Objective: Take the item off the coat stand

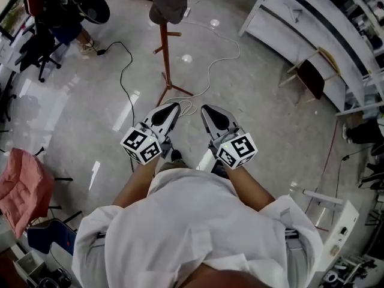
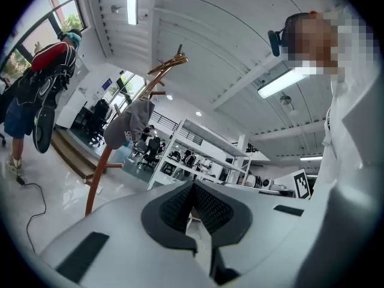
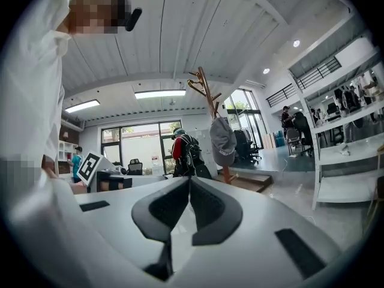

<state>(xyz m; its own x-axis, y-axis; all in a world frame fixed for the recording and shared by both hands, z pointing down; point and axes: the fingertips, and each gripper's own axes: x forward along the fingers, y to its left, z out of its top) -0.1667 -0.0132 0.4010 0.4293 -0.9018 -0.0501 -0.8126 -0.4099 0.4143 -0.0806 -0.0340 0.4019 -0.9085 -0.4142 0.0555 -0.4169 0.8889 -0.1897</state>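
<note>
High on the slim reddish-brown wooden coat stand [image 1: 166,59] hangs the grey soft fabric cap [image 1: 168,2], well ahead of both tongs. It looks light and limp, so I judge it will fold under a pinch and lift off easily. The stiffer peak or the rim of the crown seems the best place to hold. Both the left tongs [image 1: 173,105] and the right tongs [image 1: 206,108] are closed together, with nothing between them.

place: open office | cues: white shelving [image 1: 300,17], office chairs [image 3: 246,144]
</note>
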